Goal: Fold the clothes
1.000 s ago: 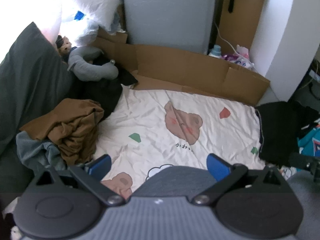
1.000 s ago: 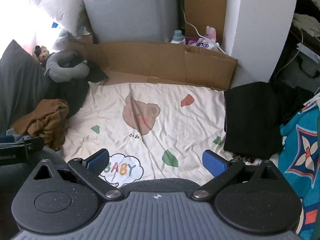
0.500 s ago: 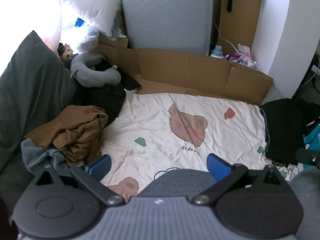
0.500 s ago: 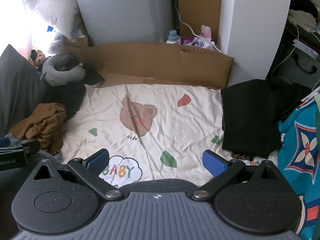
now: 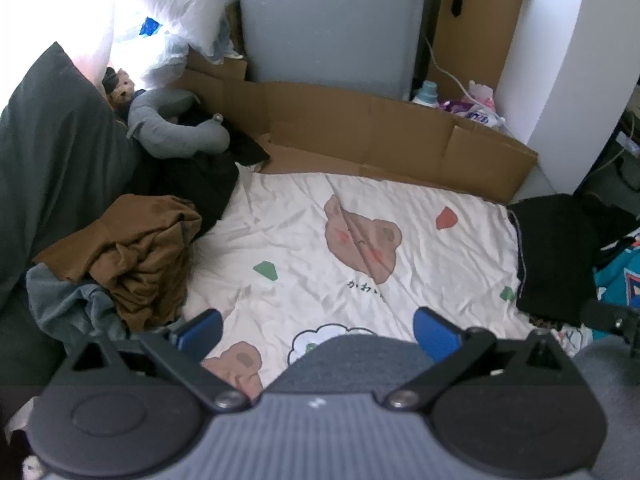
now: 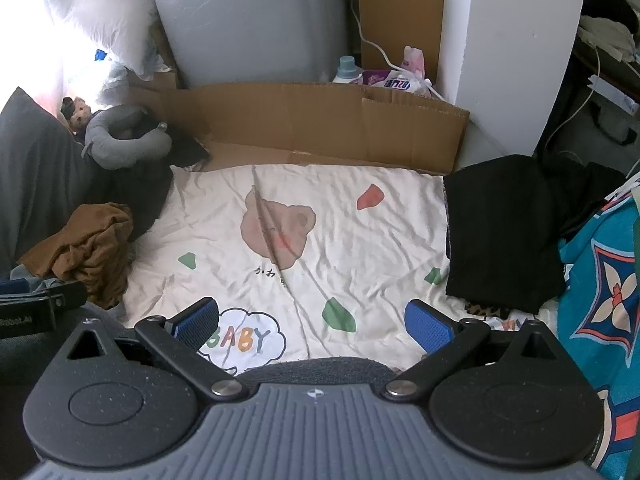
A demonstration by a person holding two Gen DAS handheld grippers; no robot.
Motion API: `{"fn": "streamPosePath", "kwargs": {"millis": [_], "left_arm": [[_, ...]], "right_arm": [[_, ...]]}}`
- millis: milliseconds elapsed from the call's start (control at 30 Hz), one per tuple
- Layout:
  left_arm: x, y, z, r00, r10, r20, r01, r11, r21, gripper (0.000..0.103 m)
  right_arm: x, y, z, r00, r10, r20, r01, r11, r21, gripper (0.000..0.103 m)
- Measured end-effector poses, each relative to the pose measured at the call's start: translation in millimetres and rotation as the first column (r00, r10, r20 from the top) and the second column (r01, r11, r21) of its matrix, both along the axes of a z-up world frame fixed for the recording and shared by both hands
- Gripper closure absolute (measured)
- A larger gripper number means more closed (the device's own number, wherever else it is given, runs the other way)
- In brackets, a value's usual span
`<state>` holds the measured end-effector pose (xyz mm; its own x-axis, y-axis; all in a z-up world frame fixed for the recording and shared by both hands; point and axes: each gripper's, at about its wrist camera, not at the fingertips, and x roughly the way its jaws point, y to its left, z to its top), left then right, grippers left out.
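A crumpled brown garment (image 5: 132, 252) (image 6: 88, 252) lies heaped at the left edge of a cream bear-print blanket (image 5: 360, 240) (image 6: 312, 240), on top of a grey-blue garment (image 5: 68, 308). A folded black garment (image 5: 560, 256) (image 6: 500, 228) rests at the blanket's right edge. My left gripper (image 5: 316, 330) hangs open above the blanket's near edge, nothing between its blue pads. My right gripper (image 6: 312, 324) is open too, empty, over the "BABY" cloud print. The left gripper's body (image 6: 36, 304) shows at the left of the right wrist view.
A cardboard sheet (image 5: 380, 136) (image 6: 320, 120) stands along the blanket's far side before a grey panel (image 5: 328, 20). A dark pillow (image 5: 48, 152), grey neck pillow (image 5: 176, 128) and small plush (image 5: 120, 88) sit far left. Teal patterned cloth (image 6: 600, 300) lies right. Bottles and packets (image 6: 380, 74) stand behind the cardboard.
Both grippers have drawn back and risen slightly, so more of the far wall and cardboard shows. Both stay open and empty. The clothes have not moved.
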<state>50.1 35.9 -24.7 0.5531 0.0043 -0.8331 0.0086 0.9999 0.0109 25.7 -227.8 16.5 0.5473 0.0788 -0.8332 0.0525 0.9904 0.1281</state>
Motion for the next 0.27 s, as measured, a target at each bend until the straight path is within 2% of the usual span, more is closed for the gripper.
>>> {"fn": "streamPosePath", "kwargs": {"millis": [100,267], "left_arm": [[-0.1,-1.3,-0.2,1.000,-0.001,-0.005,0.001,1.000,-0.005,0.001],[-2.1,-7.3,0.8,1.000,-0.011,0.008,0.010,0.999,0.030,0.001]], "right_arm": [[0.4,-0.7,-0.1,1.000,0.000,-0.001,0.000,1.000,0.003,0.001],[0.7,0.6,-0.6,1.000,0.003,-0.002,-0.003,1.000,-0.005,0.001]]}}
